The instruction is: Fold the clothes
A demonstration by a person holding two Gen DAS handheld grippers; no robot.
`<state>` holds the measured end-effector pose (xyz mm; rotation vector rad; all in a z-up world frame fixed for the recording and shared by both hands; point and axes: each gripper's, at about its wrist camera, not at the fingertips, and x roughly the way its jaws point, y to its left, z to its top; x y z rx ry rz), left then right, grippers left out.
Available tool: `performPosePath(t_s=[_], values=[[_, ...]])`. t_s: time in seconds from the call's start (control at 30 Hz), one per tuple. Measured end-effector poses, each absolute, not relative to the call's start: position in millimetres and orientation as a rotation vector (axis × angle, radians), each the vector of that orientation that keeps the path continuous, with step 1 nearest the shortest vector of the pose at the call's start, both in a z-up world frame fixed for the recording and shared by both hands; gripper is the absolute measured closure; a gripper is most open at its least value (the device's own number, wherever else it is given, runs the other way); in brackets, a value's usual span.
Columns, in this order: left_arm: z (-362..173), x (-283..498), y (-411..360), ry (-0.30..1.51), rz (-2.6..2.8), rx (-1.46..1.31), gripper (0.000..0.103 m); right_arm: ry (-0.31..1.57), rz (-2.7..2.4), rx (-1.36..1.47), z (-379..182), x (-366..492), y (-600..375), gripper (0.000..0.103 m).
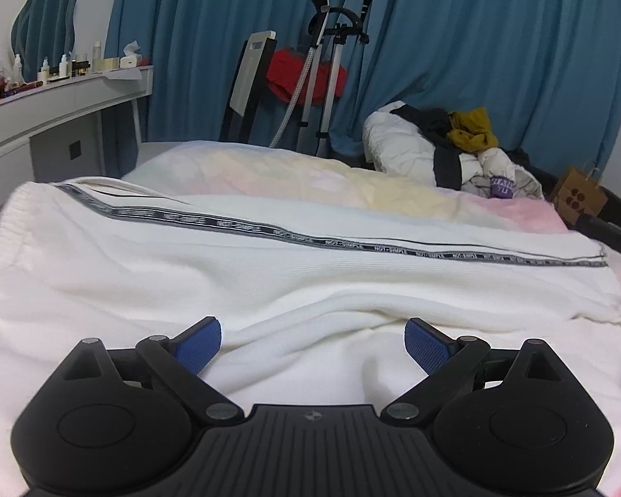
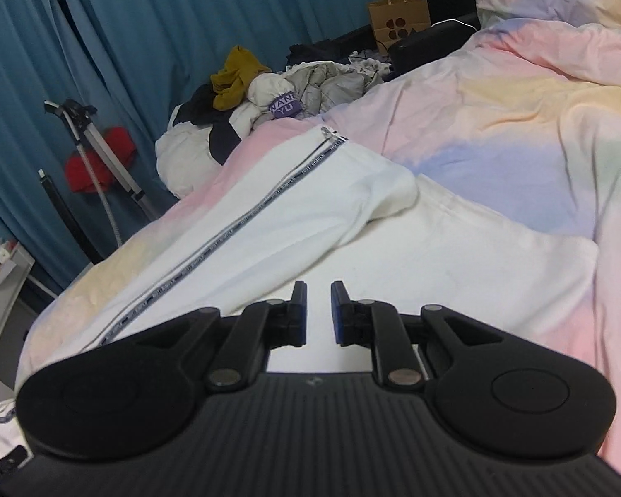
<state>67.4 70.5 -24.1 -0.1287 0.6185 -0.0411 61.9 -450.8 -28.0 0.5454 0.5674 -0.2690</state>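
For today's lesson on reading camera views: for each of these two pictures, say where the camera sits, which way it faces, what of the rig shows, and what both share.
Left wrist view: on the left gripper, looking down along wide-open fingers across the white trousers toward the curtain.
Right wrist view: on the right gripper, tilted, fingers narrowly apart with nothing between them, above the trousers and the pastel bedding.
Both show the trousers' striped seam, the clothes pile, the paper bag and the curtain.
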Motion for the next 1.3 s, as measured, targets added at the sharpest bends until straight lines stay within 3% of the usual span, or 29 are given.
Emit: performPosePath(t_s=[0.37, 0.6, 0.87, 1.17, 1.2, 1.3], values=[[61, -2, 161, 0.721, 0.039, -0.171, 0.006, 0.653, -0.277, 0.622, -53, 67, -475, 0.087], [96, -40, 272, 0.801, 0.202, -0.430, 0.006, 0.648, -0.272, 0.651, -52, 64, -477, 0.087], [56, -75, 361, 0.966, 0.309, -0.820, 0.006, 0.666, -0.296, 0.650, -54, 62, -477, 0.087], [14, -111, 385, 1.042, 0.290, -0.975, 0.006, 0.691, -0.335, 0.644, -57, 64, -477, 0.087], [11, -114, 387, 1.048, 0.288, -0.995, 0.006, 0.692, -0.344, 0.647, -58, 63, -478, 0.085], [2, -122, 389, 1.071, 0.282, -1.056, 0.006, 0.675, -0.370, 0.672, -59, 60, -483, 0.062]])
